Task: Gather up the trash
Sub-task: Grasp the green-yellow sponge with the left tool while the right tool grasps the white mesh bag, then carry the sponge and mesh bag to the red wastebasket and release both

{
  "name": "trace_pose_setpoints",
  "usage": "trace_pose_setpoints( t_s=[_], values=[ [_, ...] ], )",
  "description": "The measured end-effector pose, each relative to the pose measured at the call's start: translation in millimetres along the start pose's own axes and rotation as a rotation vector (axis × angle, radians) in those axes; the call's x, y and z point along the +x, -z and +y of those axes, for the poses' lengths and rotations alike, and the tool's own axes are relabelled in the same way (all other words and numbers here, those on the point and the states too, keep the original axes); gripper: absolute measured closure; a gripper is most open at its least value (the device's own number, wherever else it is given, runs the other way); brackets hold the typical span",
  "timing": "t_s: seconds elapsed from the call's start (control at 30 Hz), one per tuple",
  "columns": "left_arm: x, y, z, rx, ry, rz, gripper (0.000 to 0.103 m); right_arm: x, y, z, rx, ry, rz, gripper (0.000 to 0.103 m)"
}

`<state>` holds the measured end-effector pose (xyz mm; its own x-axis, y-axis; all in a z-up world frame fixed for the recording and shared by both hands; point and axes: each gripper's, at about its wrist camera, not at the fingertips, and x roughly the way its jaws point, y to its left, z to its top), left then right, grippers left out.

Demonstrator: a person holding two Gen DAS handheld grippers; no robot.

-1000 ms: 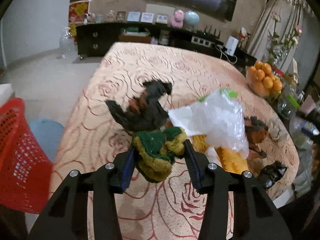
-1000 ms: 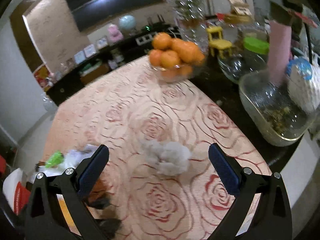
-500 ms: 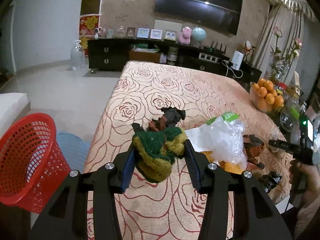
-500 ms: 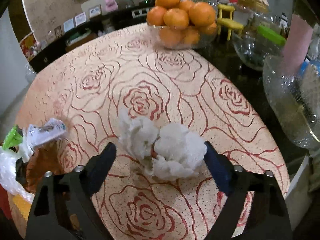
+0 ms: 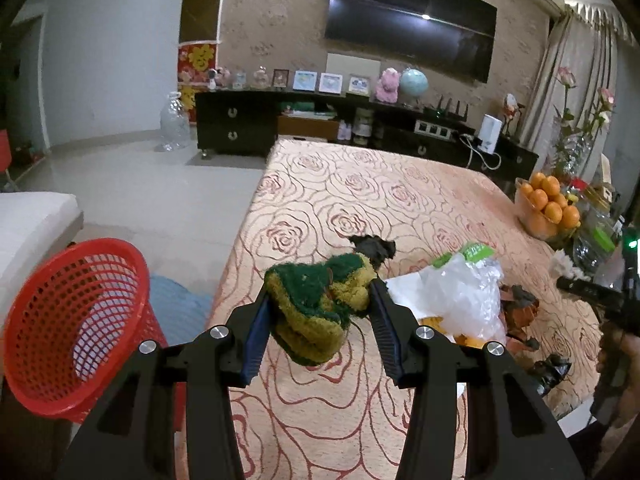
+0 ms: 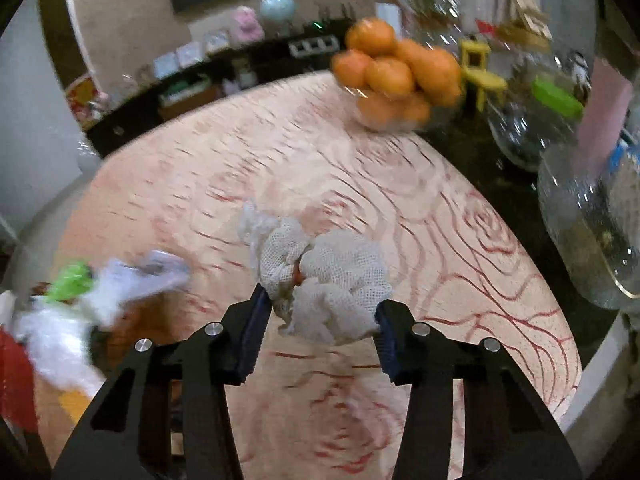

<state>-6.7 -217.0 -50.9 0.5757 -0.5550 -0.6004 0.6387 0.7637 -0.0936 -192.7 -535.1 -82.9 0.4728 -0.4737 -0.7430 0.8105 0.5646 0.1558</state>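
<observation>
My left gripper (image 5: pixel 320 298) is shut on a green and yellow sponge (image 5: pixel 312 312), held clear above the rose-patterned table (image 5: pixel 340 200). A red mesh basket (image 5: pixel 72 320) stands on the floor down to its left. More trash lies on the table: a dark scrap (image 5: pixel 372 246) behind the sponge and a crumpled plastic bag (image 5: pixel 460 296) to the right. My right gripper (image 6: pixel 322 306) has its jaws closing, with the pads pressing on both sides of a white mesh wad (image 6: pixel 324 276) just over the table (image 6: pixel 280 160). The right wrist view is blurred.
A glass bowl of oranges (image 6: pixel 396 76), a large glass bowl (image 6: pixel 588 216) and jars crowd the table's right edge. The plastic bag (image 6: pixel 80 308) and brown scraps (image 5: pixel 520 308) lie between the two grippers. A white bench (image 5: pixel 32 216) sits behind the basket.
The right jaws have come from wide open down around the white wad and closed on it. My left gripper has risen with the sponge, bringing the basket and floor into view.
</observation>
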Motion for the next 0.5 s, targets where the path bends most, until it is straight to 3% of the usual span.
trace_pose_setpoints(
  t_s=[0.2,0.5],
  values=[
    [-14,-5,12,-0.009,-0.051,-0.031,0.058,-42,-3,54,-0.124,-0.135,-0.097,0.057],
    [-52,-17,50,-0.038,-0.144,-0.092,0.058,-77,5,136,-0.284,-0.328,-0.129,0.057]
  ],
)
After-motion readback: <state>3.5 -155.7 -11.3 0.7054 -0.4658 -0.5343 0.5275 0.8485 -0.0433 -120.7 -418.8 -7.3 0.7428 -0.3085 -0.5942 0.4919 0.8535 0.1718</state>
